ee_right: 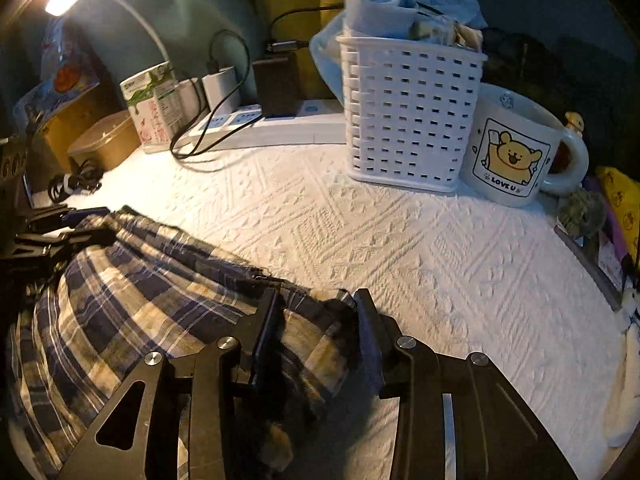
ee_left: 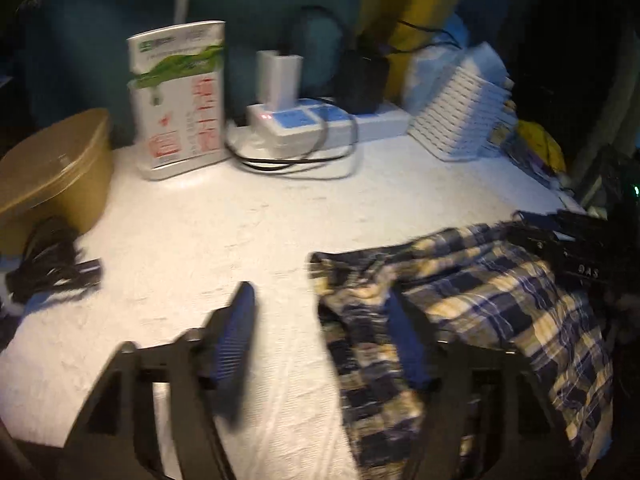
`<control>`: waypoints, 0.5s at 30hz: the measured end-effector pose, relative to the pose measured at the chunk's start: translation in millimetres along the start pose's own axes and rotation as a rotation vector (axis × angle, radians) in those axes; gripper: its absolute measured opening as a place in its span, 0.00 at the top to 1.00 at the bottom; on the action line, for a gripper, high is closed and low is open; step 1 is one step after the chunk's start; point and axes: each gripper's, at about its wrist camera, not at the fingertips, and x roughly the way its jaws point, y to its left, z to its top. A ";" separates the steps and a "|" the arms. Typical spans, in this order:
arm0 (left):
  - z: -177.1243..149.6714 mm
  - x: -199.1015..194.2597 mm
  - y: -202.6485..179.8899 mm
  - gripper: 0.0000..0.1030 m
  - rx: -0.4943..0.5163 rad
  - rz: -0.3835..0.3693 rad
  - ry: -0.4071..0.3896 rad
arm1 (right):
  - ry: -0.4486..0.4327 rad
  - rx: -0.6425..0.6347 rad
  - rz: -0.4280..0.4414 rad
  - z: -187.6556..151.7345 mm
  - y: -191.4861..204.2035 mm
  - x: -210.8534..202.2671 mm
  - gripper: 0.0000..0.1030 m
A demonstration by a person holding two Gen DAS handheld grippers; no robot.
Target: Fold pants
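Right now the plaid pants (ee_right: 132, 312) lie bunched on the white textured tablecloth (ee_right: 400, 256), w/ one end drooping over the near table edge, so they need spreading before any fold. Your right gripper (ee_right: 318, 304) sits at the fabric's right edge, fingers part open w/ a ridge of cloth between them; can't tell if it's actually pinched yet, looks more like straddling. Your left gripper (ee_left: 324, 308) is wide open, holding nothing: one pad over bare cloth-covered table, the other (ee_left: 408, 344) against the pants' left edge, prob. lining up a grab on that side. Left view is blurred, so contact there is a guess. Mind the clutter at the back: white slotted basket (ee_right: 408, 120), bear mug (ee_right: 516, 152), power strip (ee_right: 276, 124) w/ chargers & loose cables; keep the pants pulled toward you, away from those
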 end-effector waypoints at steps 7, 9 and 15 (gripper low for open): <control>5.0 -42.9 -9.4 0.31 0.003 0.038 -0.064 | -0.057 0.017 -0.063 5.4 10.0 -32.9 0.46; 4.8 -58.9 -14.9 0.31 0.009 0.045 -0.104 | -0.090 0.009 -0.061 5.5 18.7 -52.4 0.46; -13.6 -89.3 -49.9 0.31 0.079 -0.052 -0.133 | -0.090 -0.080 0.056 -14.1 71.8 -85.6 0.46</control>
